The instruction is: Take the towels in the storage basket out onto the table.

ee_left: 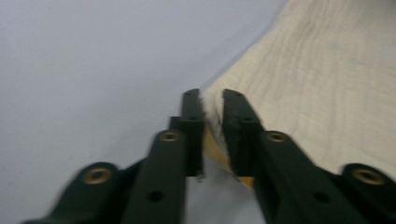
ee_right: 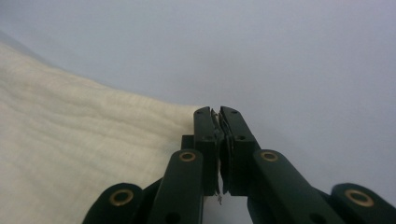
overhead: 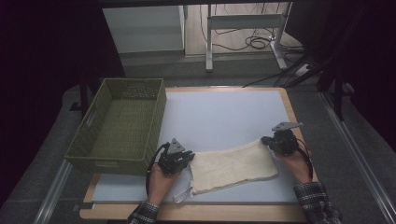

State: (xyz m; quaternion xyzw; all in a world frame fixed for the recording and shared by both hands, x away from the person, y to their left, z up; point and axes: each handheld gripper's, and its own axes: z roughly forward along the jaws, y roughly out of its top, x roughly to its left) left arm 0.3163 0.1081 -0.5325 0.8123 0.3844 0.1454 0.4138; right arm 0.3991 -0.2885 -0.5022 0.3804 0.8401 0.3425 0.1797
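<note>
Both hand-held grippers pinch the cream cloth (overhead: 233, 165): left hand-held gripper (ee_left: 212, 100) nips one corner, right hand-held gripper (ee_right: 217, 114) clamps the opposite corner, on the surface (overhead: 224, 116).

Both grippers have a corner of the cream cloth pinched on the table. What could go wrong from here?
The left gripper holds only a thin edge of the cloth, with a visible gap between its jaws, so that corner may slip if pulled. The right gripper also bites just the corner tip. The green basket stands close beside the left hand; a sideways swing could knock it.
</note>
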